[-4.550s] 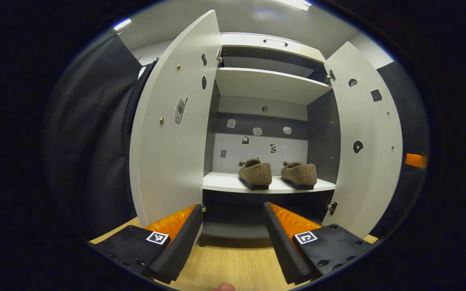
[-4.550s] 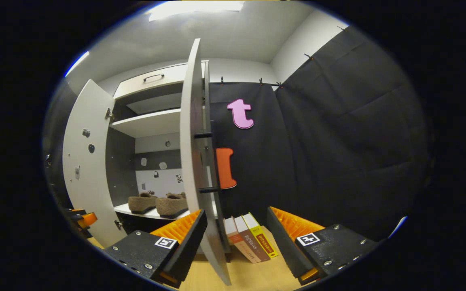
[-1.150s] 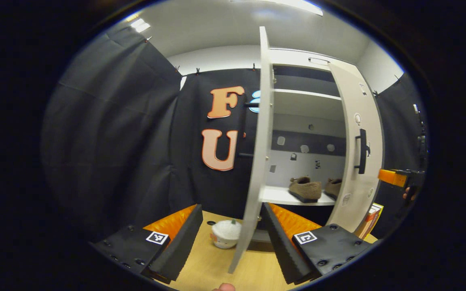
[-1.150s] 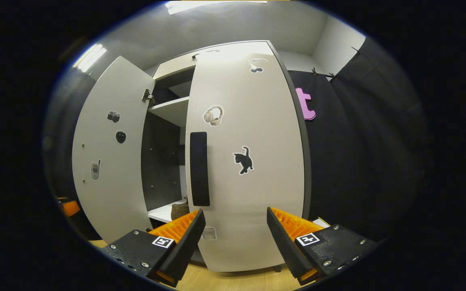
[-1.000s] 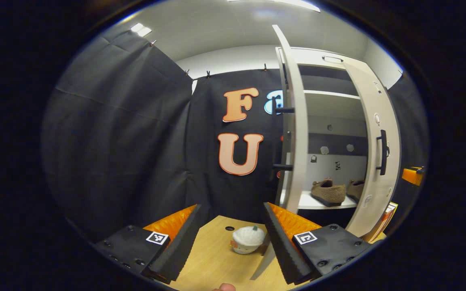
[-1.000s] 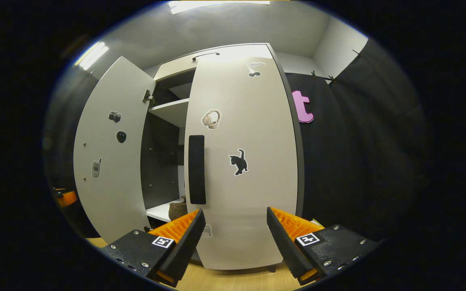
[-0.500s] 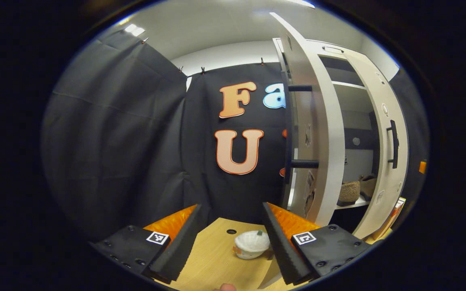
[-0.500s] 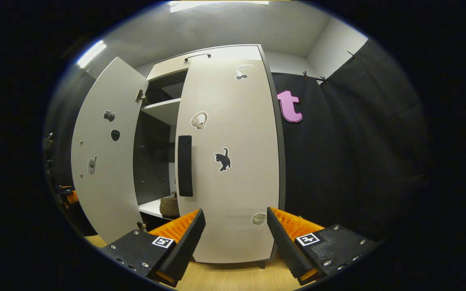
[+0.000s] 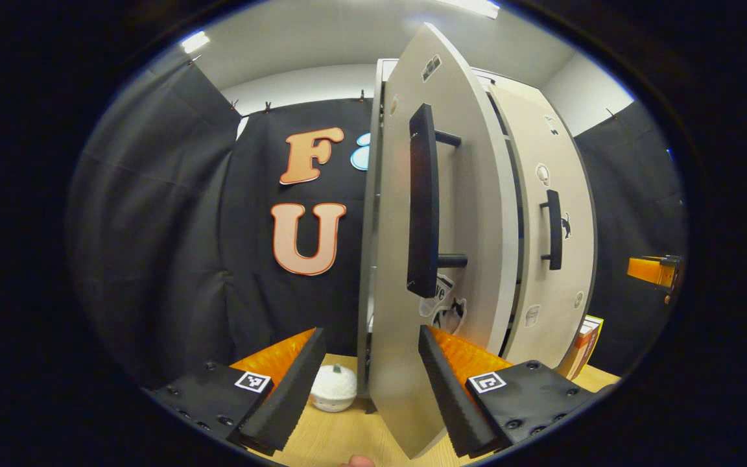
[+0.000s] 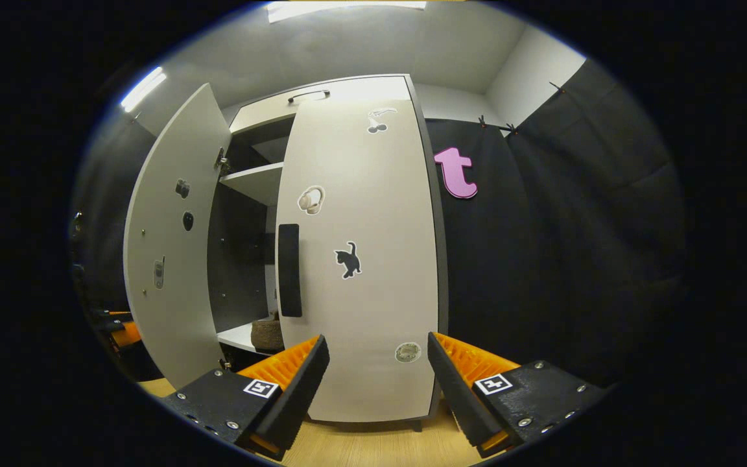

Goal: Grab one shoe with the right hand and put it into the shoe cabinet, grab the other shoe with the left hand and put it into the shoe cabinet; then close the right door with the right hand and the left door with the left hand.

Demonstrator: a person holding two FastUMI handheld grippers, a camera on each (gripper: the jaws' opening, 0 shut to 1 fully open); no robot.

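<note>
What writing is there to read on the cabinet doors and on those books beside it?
Left door, sticker low down: lettering partly hidden, unreadable.
Right door, round sticker: too small to read; the cat sticker is a picture without words.
Books: spine print too small to read.

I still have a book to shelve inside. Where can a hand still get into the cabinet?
Only through the dark gap between the half-open left door and the shut right door, above the shoe. On the floor, a white pot crowds the left door's foot.
</note>
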